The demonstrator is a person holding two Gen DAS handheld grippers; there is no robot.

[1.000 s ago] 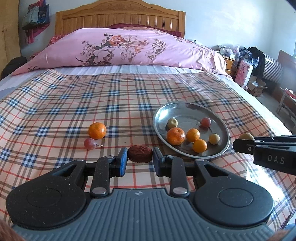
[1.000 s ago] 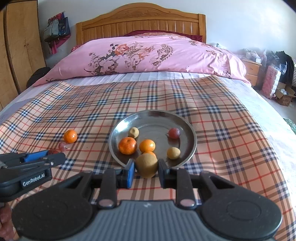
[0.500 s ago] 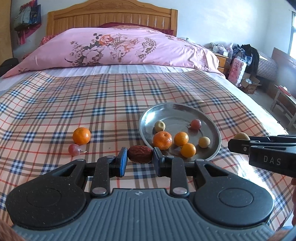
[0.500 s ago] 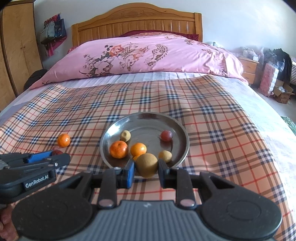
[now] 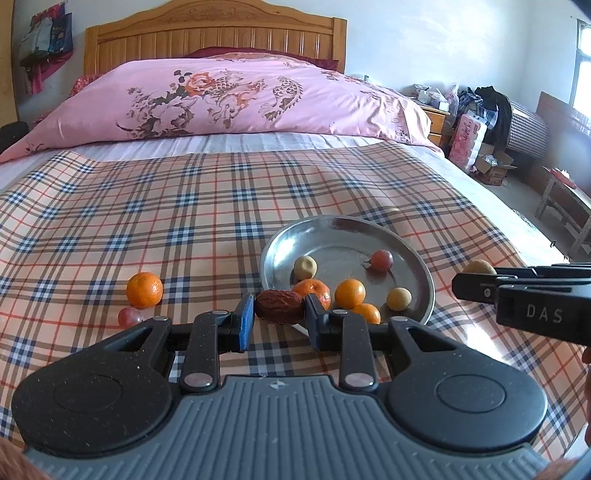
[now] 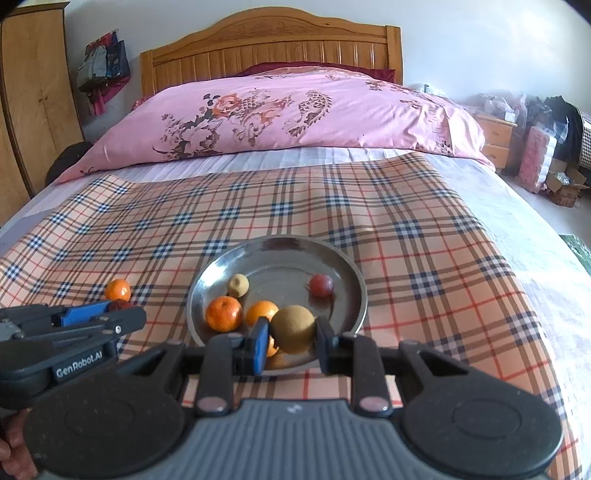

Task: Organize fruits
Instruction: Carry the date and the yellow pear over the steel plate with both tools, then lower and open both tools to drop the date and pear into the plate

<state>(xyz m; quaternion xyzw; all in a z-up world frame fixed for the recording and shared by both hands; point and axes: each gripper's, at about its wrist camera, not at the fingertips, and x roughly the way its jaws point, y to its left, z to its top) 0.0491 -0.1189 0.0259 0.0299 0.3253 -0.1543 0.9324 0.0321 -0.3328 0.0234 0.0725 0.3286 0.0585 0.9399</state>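
A steel plate (image 5: 343,230) lies on the plaid cloth and holds several small fruits: oranges, pale yellow ones and a red one (image 5: 381,259). My left gripper (image 5: 279,307) is shut on a wrinkled brown date (image 5: 279,305) just before the plate's near-left rim. My right gripper (image 6: 291,330) is shut on a round tan fruit (image 6: 293,328) over the plate's (image 6: 280,245) near edge. An orange (image 5: 144,289) and a red grape (image 5: 129,316) lie on the cloth left of the plate. From the left wrist view, the right gripper (image 5: 476,273) enters at the right edge.
The plaid cloth (image 5: 166,206) covers the bed's near half. A pink floral quilt (image 5: 240,99) lies at the wooden headboard (image 5: 214,33). A wardrobe (image 6: 33,103) stands at the left. Boxes, bags and a nightstand (image 5: 437,122) crowd the floor to the right.
Both grippers have drifted with their fruits: the plate has slid leftward in both views. The right gripper's tan fruit now hangs over the plate's near edge. Both grips are unchanged.
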